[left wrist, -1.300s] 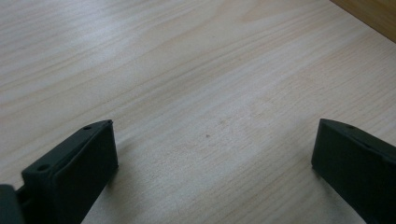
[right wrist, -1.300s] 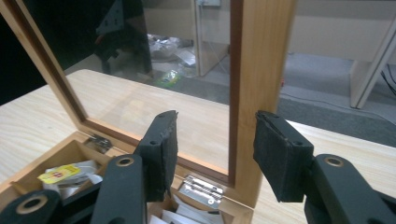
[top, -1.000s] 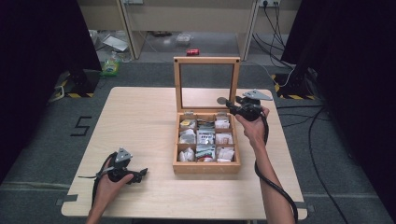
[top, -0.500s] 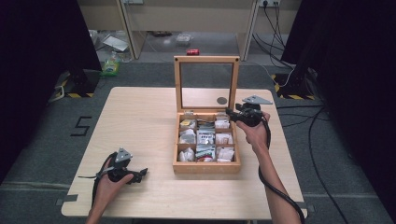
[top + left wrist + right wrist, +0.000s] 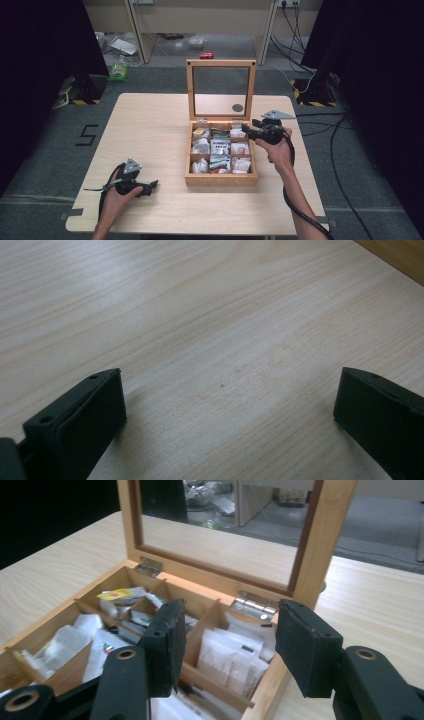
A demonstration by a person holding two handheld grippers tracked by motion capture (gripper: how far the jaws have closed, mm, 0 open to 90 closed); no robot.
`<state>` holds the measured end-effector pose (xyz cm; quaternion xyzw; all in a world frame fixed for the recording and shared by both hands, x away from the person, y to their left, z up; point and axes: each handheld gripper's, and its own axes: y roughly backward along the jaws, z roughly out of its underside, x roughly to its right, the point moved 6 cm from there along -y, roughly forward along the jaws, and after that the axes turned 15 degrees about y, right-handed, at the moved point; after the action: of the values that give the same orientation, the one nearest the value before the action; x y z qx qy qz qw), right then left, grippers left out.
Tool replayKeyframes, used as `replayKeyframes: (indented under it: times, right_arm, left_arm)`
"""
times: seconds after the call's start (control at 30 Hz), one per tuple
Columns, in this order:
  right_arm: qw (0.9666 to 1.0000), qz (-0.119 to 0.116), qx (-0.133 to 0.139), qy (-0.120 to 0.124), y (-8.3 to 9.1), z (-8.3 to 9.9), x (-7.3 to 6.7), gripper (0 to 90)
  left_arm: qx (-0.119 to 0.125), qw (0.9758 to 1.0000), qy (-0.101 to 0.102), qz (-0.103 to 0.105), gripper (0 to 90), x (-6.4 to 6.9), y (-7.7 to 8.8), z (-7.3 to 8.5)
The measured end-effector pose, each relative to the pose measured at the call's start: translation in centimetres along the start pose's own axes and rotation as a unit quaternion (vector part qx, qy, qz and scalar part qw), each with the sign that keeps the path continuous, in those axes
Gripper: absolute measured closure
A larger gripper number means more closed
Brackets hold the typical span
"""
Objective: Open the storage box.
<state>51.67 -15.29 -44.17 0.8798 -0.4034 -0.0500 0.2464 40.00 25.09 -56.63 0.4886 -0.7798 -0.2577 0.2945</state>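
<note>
Change: right tongs (image 5: 248,131) had drawn back from the lid (image 5: 220,89) toward the box's right rim, so the lid stood open unaided and opening looked done.
Left tongs (image 5: 151,186): rested on the near-left desk (image 5: 150,130), jaws apart, empty.
Right tongs: jaws apart, empty, over the right compartments.
Box (image 5: 220,176): mid-desk, packets (image 5: 227,660) in its compartments.
Lid: upright at the rear.
</note>
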Motion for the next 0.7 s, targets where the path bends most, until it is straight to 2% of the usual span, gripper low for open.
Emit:
replayKeyframes:
  times: [0.27,0.7]
  right_arm:
    - [0.9999,-0.01,-0.003,-0.001,0.5,0.8,-1.1,45.5]
    - [0.9999,-0.012,-0.005,-0.011,0.9,1.9,-1.7,44.2]
  left_arm:
    - [0.0,1.0,0.0,0.0,0.0,0.0,0.0,0.0]
    - [0.0,1.0,0.0,0.0,0.0,0.0,0.0,0.0]
